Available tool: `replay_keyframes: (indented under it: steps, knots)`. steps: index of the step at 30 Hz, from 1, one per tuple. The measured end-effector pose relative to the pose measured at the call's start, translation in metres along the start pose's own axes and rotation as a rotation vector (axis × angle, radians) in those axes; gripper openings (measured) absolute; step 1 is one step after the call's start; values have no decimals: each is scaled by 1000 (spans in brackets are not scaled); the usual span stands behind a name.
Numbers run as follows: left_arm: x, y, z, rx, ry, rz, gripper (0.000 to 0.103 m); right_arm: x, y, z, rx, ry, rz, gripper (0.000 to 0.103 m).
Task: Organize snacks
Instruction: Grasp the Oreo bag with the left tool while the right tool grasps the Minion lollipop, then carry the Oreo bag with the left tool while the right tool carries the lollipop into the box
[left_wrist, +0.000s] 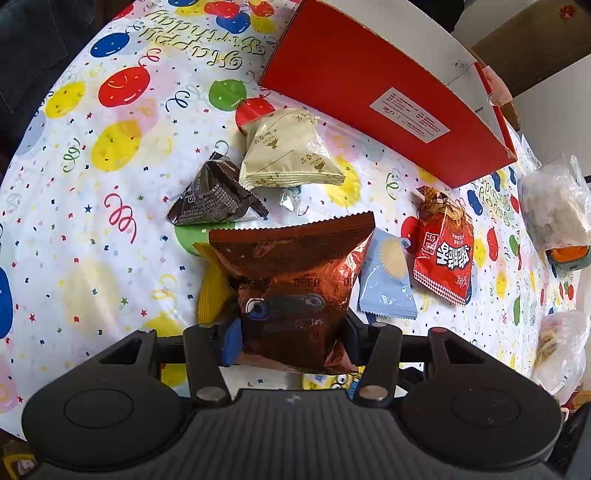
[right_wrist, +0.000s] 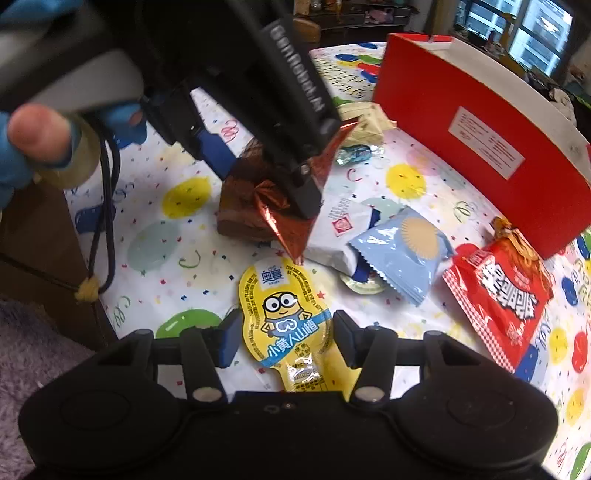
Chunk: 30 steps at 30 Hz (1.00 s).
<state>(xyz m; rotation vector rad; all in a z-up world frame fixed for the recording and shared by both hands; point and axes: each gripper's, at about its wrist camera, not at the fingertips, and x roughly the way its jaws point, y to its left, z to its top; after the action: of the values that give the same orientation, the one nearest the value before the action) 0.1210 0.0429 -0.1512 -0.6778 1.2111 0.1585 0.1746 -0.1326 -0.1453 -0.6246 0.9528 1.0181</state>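
Note:
My left gripper (left_wrist: 291, 338) is shut on a shiny copper-brown Oreo packet (left_wrist: 295, 280) and holds it above the table; the packet also shows in the right wrist view (right_wrist: 280, 206). My right gripper (right_wrist: 284, 343) is open with its jaws on either side of a yellow Minion snack packet (right_wrist: 284, 314) that lies flat on the table. A red open box (left_wrist: 373, 92) stands at the back right. A cream packet (left_wrist: 288, 151), a dark packet (left_wrist: 214, 199), a light blue packet (left_wrist: 388, 273) and a red noodle packet (left_wrist: 443, 254) lie on the table.
The table wears a balloon-print birthday cloth (left_wrist: 110, 184). Clear plastic bags (left_wrist: 557, 206) sit at the right edge. A white packet (right_wrist: 340, 229) lies under the blue one. The table's near-left edge borders a brown surface and a purple rug (right_wrist: 33, 350).

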Motion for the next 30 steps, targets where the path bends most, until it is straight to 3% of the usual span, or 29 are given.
replay_keyframes:
  steps: [14, 21, 30]
  knots:
    - [-19, -3, -10, 46, -27, -8, 51, -44, -28, -15, 210, -81, -59, 51]
    - [-44, -12, -13, 96, -87, -4, 51, -67, -45, -11, 306, -157, -123, 51]
    - [-76, -42, -5, 230, -187, 68, 51, -99, -73, 13, 409, -250, -187, 51]
